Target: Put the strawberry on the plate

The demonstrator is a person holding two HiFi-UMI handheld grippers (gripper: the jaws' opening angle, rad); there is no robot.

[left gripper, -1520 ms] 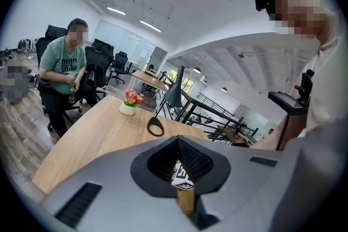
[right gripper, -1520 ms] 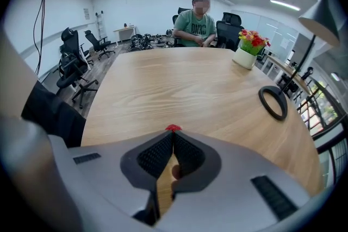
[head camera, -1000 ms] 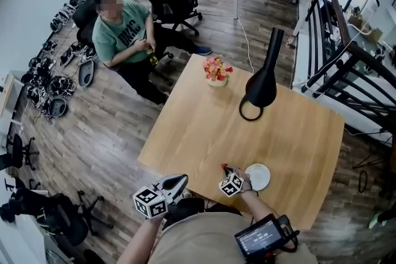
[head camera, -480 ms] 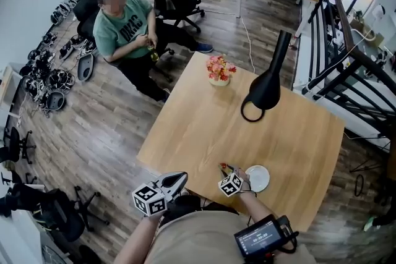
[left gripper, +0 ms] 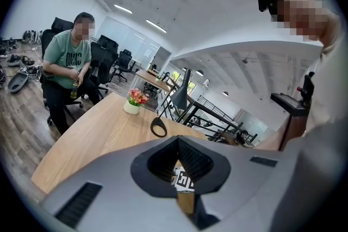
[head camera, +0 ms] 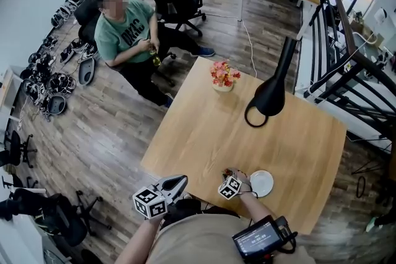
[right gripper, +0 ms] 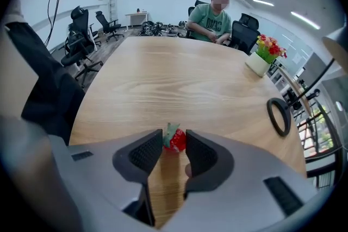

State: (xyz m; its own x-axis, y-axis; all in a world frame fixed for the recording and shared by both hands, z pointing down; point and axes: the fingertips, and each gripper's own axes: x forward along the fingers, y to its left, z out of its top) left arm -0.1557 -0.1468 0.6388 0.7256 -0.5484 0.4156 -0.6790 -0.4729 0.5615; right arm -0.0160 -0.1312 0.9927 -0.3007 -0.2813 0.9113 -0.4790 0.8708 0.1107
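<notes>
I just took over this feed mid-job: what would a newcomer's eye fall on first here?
The red strawberry lies on the wooden table between the tips of the open right gripper, the small white plate just to its right. Farther off stand a tall black cone-shaped object and a flower pot; a person in green sits beyond the table.

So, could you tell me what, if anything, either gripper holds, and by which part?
Nothing yet: the strawberry lies on the table between the right gripper's open fingers; the left gripper is shut, empty.
</notes>
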